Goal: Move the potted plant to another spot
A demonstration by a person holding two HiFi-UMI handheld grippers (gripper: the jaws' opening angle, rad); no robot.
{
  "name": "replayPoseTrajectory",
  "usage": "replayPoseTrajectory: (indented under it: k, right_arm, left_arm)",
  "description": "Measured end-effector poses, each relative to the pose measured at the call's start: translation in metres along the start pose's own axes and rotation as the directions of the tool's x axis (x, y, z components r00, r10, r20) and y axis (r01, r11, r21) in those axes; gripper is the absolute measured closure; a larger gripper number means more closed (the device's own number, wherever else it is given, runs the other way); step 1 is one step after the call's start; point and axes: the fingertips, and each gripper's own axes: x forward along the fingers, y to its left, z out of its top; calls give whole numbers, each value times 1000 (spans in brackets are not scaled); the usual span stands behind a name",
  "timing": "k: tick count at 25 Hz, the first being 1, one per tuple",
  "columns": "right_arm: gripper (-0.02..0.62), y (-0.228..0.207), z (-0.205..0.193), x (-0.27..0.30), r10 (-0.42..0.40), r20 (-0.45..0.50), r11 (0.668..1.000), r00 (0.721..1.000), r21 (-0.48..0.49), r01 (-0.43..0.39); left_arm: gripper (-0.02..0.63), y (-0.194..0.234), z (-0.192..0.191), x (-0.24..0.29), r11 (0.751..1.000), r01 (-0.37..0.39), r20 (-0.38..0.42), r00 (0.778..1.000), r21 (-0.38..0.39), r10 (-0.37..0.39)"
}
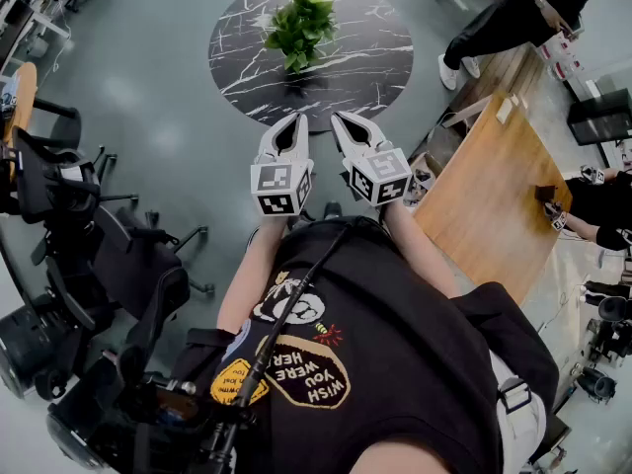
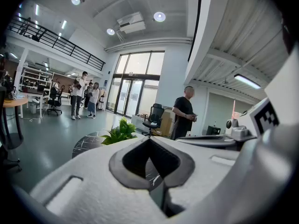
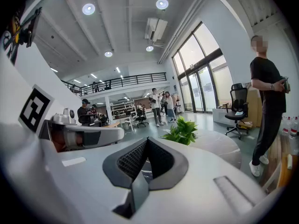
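The head view is showing the plant (image 1: 299,28) standing mid-table (image 1: 247,82), its pot hidden under the leaves, with bare marble ringing it. The left gripper (image 1: 299,118) and right gripper (image 1: 339,117) are hovering side by side near the rim, both with jaws together and empty. Floor (image 1: 168,117) is lying open to the left and a desk (image 1: 494,196) is crowding the right. Only the gripper views are showing people (image 2: 76,94) by the glass doors.

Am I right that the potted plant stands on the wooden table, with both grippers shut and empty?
Not quite: the head view shows the potted plant on the round black marble table instead. The left gripper and right gripper are indeed shut and empty.
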Motion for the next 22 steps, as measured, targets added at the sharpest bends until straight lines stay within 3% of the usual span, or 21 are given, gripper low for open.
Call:
replayPoseTrajectory:
  k: [22]
  right_arm:
    - [594,2,-10,14,-27,-20,1000,999,12,27]
  left_arm:
    - [601,17,-9,-1,1000,1,-21,1000,-23,-1]
